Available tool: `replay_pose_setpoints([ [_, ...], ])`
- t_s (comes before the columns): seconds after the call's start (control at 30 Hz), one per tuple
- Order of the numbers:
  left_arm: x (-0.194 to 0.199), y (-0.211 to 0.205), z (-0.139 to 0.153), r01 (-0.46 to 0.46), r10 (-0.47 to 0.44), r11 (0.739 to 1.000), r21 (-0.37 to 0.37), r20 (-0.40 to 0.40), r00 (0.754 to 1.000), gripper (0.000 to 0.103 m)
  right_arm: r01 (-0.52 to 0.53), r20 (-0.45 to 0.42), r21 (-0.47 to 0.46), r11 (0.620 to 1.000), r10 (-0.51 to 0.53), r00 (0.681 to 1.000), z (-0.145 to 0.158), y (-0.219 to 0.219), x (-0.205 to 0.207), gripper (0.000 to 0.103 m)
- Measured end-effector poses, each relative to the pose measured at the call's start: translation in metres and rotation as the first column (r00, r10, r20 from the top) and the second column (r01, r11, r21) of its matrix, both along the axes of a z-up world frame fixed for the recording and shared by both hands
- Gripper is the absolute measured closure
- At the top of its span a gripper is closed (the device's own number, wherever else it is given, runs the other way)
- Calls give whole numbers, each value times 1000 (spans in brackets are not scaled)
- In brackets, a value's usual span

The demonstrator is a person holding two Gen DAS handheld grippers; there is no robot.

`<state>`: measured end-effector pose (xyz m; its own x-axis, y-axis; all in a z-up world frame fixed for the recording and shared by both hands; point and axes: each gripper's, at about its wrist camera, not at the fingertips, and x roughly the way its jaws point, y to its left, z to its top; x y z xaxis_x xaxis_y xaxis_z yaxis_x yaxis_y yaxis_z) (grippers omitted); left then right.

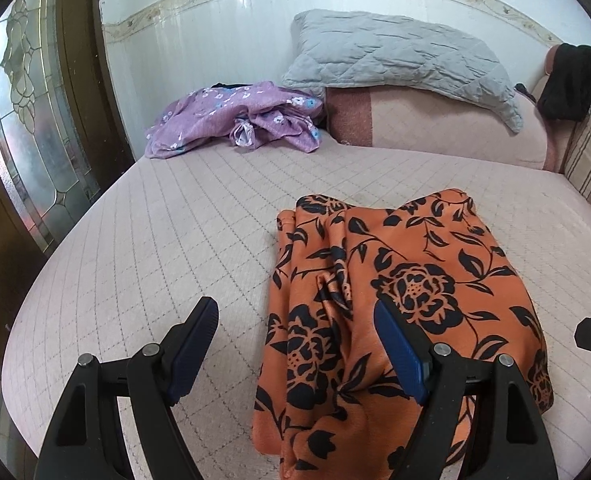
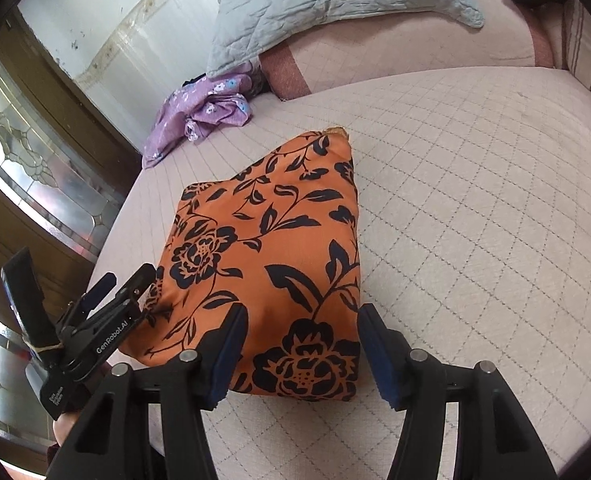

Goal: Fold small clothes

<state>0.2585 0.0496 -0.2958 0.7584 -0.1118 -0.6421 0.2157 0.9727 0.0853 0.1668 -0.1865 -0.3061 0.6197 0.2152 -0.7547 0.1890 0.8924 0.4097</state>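
Observation:
An orange garment with black flowers (image 1: 395, 300) lies folded into a compact block on the pale quilted bed cover (image 1: 155, 240). My left gripper (image 1: 295, 320) hovers open over the garment's left edge; its right finger (image 1: 395, 340) is above the cloth and nothing is pinched. In the right wrist view the same orange garment (image 2: 279, 248) fills the middle. My right gripper (image 2: 301, 328) stands open astride its near edge, pads apart from the cloth. The left gripper (image 2: 63, 270) shows at the garment's left corner.
A crumpled purple flowered garment (image 1: 235, 120) lies at the far left corner, beside a grey quilted pillow (image 1: 395, 56) on a pink bolster. A black cloth (image 1: 571, 80) hangs at the far right. A wooden door with leaded glass (image 1: 27, 120) stands just past the bed's left edge.

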Motion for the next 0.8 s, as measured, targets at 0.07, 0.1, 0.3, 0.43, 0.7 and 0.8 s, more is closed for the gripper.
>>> replay_pose_setpoints([
  [0.07,-1,-1,1,4,-4,1000,-4,4,1000,22,5,1,6,1000,-5,1000,-1,-1,-1,41],
  [0.1,-2,-1,2,6,-6,1000,-6,7,1000,22,6,0,8,1000,-6,1000,-2,-1,-1,41],
  [0.3,-5,0,4,15,-15,1000,-16,11,1000,22,4,-2,16,1000,-4,1000,-4,0,-1,41],
  [0.43,-7,-1,5,20,-20,1000,-18,14,1000,22,1,4,16,1000,-1,1000,-4,1,-2,41],
  [0.7,-8,-1,6,24,-24,999,-21,11,1000,22,3,6,31,1000,-3,1000,-5,1,-3,41],
  [0.8,-8,-2,6,28,-28,999,-21,8,1000,22,3,4,39,999,-4,1000,-7,1,-3,41],
])
